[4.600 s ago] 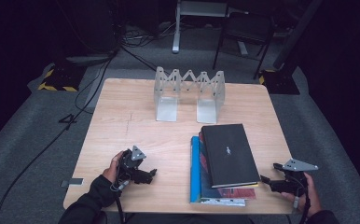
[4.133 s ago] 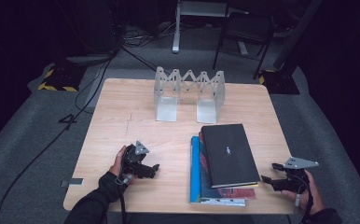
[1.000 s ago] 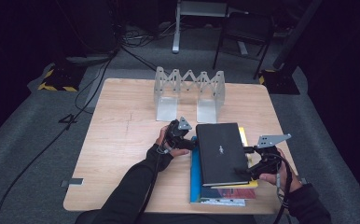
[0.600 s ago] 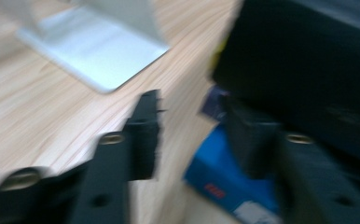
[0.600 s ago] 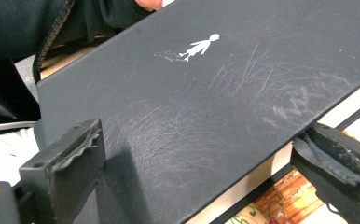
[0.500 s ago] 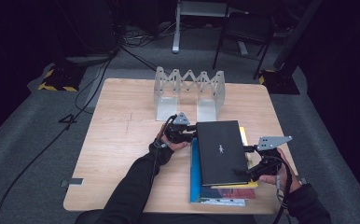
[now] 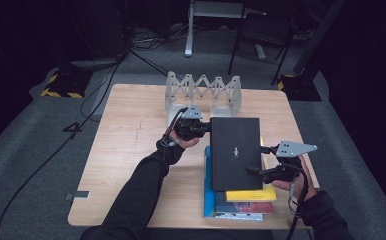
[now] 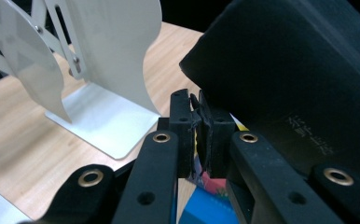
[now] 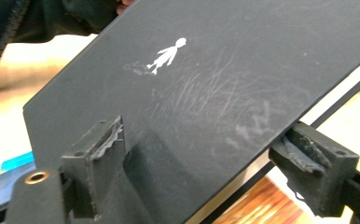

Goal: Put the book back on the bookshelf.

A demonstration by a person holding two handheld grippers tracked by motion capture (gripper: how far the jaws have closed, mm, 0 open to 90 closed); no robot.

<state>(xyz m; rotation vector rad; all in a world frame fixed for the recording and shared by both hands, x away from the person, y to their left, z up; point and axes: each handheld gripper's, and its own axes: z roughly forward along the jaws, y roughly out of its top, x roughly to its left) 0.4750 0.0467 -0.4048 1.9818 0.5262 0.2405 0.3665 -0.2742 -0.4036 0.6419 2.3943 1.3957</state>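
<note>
We see a dark room with grey carpet around a wooden bench (image 7: 131,150). In the high view, a black book (image 7: 235,152) tops a stack of books (image 7: 238,202) at the near right, in front of a white accordion book rack (image 7: 203,95) at the far side. Our left gripper (image 7: 197,127) meets the book's far left corner; our right gripper (image 7: 265,160) is at its right edge.

In the left gripper view, the fingers (image 8: 183,135) have just been closing and now pinch the black book's (image 8: 299,79) cover, beside the rack (image 8: 99,56).

In the right gripper view, the fingers (image 9: 99,154) have just been closing, straddling the tilted black book (image 9: 215,93); whether they press it we cannot tell.
</note>
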